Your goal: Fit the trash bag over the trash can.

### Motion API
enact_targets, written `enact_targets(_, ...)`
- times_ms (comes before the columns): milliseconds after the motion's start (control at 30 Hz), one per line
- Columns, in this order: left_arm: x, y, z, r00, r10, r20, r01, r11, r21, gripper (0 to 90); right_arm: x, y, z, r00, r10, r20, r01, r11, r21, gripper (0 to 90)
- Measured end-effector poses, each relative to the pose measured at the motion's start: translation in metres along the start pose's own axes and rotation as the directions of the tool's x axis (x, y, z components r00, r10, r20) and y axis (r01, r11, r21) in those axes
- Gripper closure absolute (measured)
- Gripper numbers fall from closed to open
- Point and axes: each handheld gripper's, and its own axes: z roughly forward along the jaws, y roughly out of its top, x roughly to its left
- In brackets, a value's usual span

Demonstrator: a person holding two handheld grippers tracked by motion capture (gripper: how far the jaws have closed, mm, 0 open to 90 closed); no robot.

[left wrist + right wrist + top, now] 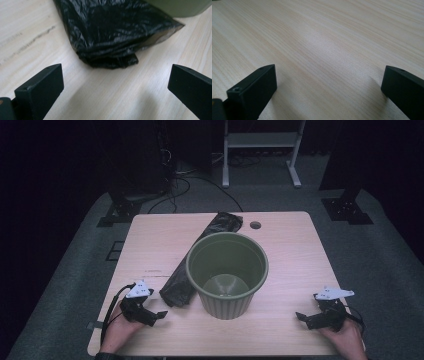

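Nothing is gripped yet, so this looks like the opening step of fitting the black bin bag (pixel 197 260) to the green bin (pixel 227 272). The folded bag lies flat on the tabletop (pixel 290 250), slanting from the far middle toward the near left, touching or tucked just behind the bin's left side; which of the two is hard to tell. The left gripper (pixel 159 315) rests low near the front edge with jaws spread wide, pointing at the bag's near end (pixel 110 37), just short of it. The right gripper (pixel 300 316) sits well apart on the right, jaws spread over bare wood, aimed inward. The next move probably calls for the left jaws to slide forward and pinch the bag's crumpled end
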Motion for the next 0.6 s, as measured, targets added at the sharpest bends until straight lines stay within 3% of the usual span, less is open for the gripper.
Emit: enact_targets(600, 0.001, 0.043, 0.006, 0.9996, 0.000, 0.030, 0.001, 0.9984, -0.057, 0.0, 0.000, 0.000, 0.000, 1.0000, 0.000, 0.000, 0.000, 1.000, 0.000, 0.0)
